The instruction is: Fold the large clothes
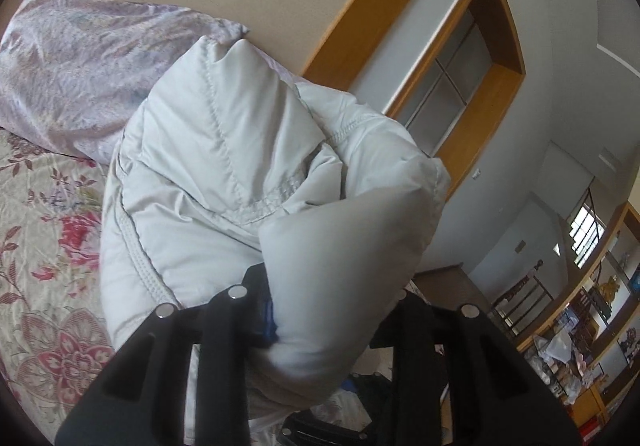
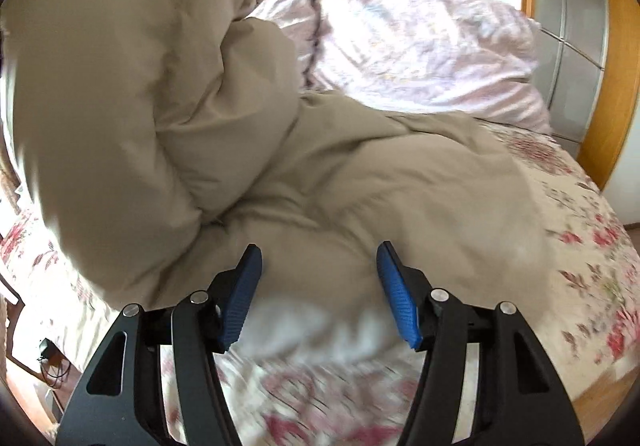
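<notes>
A large puffy padded jacket (image 1: pixel 224 182), pale grey-beige with stitched seams, hangs bunched above the floral bed. My left gripper (image 1: pixel 320 318) is shut on a thick fold of it and holds it lifted; the padding hides the fingertips. In the right wrist view the same jacket (image 2: pixel 248 142) looks tan, part raised at the left and part lying on the bed. My right gripper (image 2: pixel 318 286) is open and empty, its blue pads (image 2: pixel 240 298) just short of the jacket's near edge, above the bed cover.
The bed has a floral cover (image 2: pixel 592 266) and a pale lilac pillow (image 1: pixel 80 62) (image 2: pixel 420 42) at its head. A wooden-framed door or window (image 1: pixel 472 58) is at the right. Cluttered shelves (image 1: pixel 580 346) stand further right. Cables (image 2: pixel 52 362) lie beside the bed at the left.
</notes>
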`<state>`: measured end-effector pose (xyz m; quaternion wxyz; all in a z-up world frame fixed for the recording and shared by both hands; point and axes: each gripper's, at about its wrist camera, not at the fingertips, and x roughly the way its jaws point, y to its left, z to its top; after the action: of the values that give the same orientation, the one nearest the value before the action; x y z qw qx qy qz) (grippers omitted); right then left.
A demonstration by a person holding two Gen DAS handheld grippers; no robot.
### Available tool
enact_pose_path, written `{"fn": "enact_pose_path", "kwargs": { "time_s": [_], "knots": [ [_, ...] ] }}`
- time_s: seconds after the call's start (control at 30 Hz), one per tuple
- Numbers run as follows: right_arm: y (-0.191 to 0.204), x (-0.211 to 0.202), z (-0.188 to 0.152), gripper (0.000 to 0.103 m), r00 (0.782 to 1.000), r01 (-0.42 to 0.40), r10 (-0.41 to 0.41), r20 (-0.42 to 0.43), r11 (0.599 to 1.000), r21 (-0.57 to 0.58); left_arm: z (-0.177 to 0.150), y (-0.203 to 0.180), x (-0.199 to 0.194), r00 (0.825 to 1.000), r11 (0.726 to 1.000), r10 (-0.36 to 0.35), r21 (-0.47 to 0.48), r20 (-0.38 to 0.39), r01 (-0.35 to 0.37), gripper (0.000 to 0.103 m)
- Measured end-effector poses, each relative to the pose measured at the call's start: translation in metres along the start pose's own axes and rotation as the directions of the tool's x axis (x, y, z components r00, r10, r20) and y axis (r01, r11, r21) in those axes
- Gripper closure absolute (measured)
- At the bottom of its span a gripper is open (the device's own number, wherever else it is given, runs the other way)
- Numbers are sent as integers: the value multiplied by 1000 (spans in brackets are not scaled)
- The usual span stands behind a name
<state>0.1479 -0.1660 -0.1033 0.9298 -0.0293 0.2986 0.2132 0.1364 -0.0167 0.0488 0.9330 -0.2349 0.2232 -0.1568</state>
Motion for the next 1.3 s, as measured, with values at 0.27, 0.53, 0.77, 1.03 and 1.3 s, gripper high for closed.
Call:
{"fn": "enact_pose_path", "kwargs": {
  "time_s": [0.27,0.53,0.77,1.03,1.3],
  "knots": [
    [-36,-21,-21,41,992,126,-127,19,991,34,-13,-24,37,994,998,-55,38,-93,59,73],
    [-67,-20,-35,39,987,159,-161,6,981,113,-36,-50,80,973,992,-98,62,-210,113,69],
    [-73,-19,-43,37,991,128,-131,6,979,156,-49,-58,112,905,969,-227,7,-361,246,33],
    [-78,-16,-44,35,992,122,-124,0,976,179,-32,-42,103,865,936,-349,-91,-361,340,24],
    [-79,-14,-45,34,992,121,-122,-3,976,182,-14,-16,56,949,979,-199,-9,-245,203,23]
  ]
}}
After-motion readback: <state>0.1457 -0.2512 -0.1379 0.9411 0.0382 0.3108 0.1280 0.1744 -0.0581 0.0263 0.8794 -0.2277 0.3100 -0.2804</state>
